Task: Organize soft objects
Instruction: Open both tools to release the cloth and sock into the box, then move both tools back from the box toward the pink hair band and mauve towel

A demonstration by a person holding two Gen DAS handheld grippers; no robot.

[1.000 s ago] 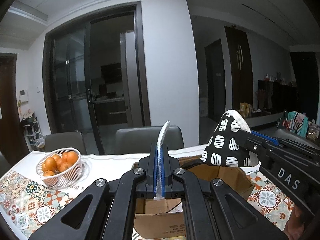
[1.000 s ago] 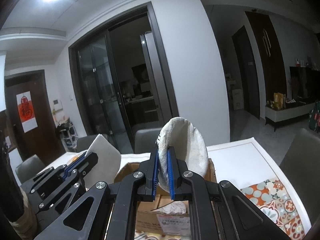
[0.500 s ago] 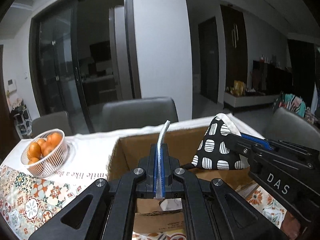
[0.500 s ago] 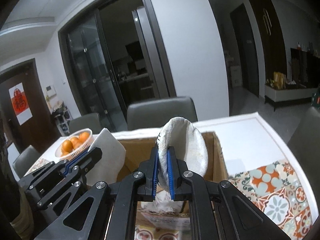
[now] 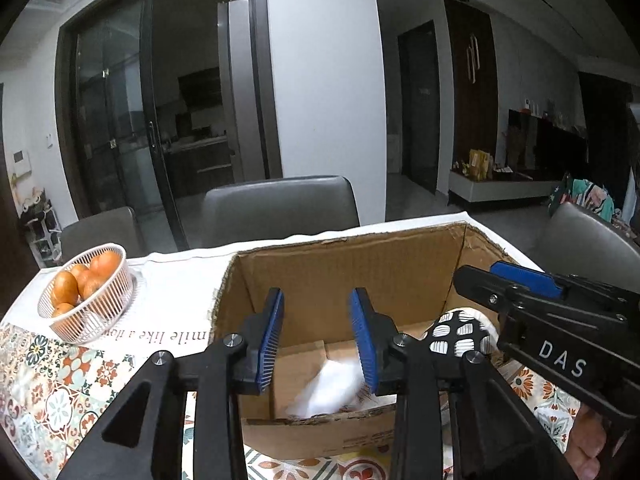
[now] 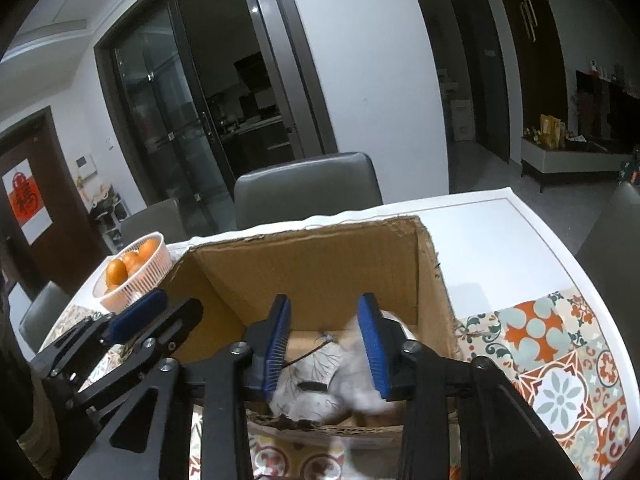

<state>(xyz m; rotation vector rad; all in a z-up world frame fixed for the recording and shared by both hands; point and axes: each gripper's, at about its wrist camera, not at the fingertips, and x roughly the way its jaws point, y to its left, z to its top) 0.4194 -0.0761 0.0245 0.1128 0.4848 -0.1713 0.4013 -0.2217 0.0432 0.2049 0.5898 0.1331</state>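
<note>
An open cardboard box [image 5: 340, 272] stands on the table under both grippers. My left gripper [image 5: 317, 320] hangs over it with its jaws opening and nothing between the blue pads; a white cloth [image 5: 328, 388] lies blurred on the box floor below. A black pad with white spots [image 5: 456, 332] rests inside the box at the right, under my right gripper [image 5: 492, 276]. In the right wrist view my right gripper [image 6: 323, 320] also has its jaws opening and holds nothing. Beneath it a blurred white pad [image 6: 360, 364] and a patterned cloth [image 6: 312, 380] lie in the box [image 6: 312, 272]. My left gripper [image 6: 168, 310] shows at the left.
A white basket of oranges [image 5: 86, 292] [image 6: 132, 272] stands left of the box on the white and tiled-pattern tablecloth [image 6: 560, 360]. Grey chairs [image 5: 280, 208] line the far side, and another chair [image 5: 584, 236] stands at the right. A person's hand [image 5: 588, 452] shows at the lower right.
Both grippers came down over the box and opened. The white cloth left the left jaws and the spotted pad left the right jaws; both now lie inside the box.
</note>
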